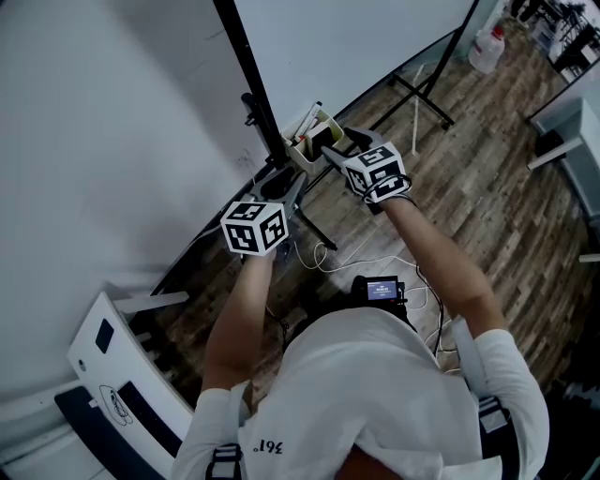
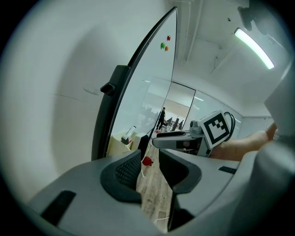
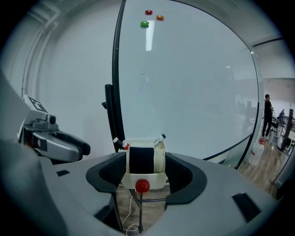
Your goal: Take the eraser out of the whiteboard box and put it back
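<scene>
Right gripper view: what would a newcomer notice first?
The cream whiteboard box, framed between the right gripper's open jaws, with the dark eraser standing in it and a red ball at its front. Next, three coloured magnets at the whiteboard's top.

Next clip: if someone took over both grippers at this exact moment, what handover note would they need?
Left gripper: open, empty, held off to the side; only floor shows between its jaws.
Right gripper: open, empty, aimed straight at the cream plastic whiteboard box.
Dark rectangular eraser: standing in the box, not gripped.
Done: the right gripper is lined up on the box; nothing shows whether the eraser has already been out.
Left, probably: close on the eraser, lift it out, put it back.
</scene>
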{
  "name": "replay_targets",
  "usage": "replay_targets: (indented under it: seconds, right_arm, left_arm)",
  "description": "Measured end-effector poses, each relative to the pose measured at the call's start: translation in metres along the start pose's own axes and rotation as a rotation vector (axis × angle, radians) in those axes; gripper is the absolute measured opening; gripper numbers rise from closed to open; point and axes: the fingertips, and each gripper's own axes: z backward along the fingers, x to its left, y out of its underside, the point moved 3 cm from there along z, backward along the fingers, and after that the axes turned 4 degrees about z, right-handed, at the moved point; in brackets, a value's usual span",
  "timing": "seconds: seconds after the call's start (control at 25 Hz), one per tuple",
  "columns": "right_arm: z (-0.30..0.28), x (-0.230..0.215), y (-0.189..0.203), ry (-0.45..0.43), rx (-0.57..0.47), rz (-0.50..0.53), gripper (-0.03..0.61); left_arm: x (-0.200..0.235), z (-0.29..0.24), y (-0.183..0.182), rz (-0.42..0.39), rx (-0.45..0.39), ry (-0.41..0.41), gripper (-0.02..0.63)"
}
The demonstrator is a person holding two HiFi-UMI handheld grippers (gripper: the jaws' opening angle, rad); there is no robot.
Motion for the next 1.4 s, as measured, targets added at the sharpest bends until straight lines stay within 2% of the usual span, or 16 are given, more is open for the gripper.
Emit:
replay_targets:
  seconds: [0.76, 1.12, 1.4]
  right_arm:
    - [0.071, -0.008, -0.028, 0.029, -0.098, 0.025, 0.261]
    - [0.106, -0.015, -0.047, 0.083, -0.156, 0.006, 0.130]
    - [0.132, -0.016, -0.057, 0.100, -0.190, 0.003, 0.087]
  left_arm:
    - [-0.042, 0.000, -0.027, -0.045, -0.036, 0.067, 0.127]
    - [-0.061, 0.011, -0.050, -0.075, -0.081, 0.099, 0.127]
    - [-0.073, 0.017, -0.059, -0.086, -0.100, 0.111, 0.127]
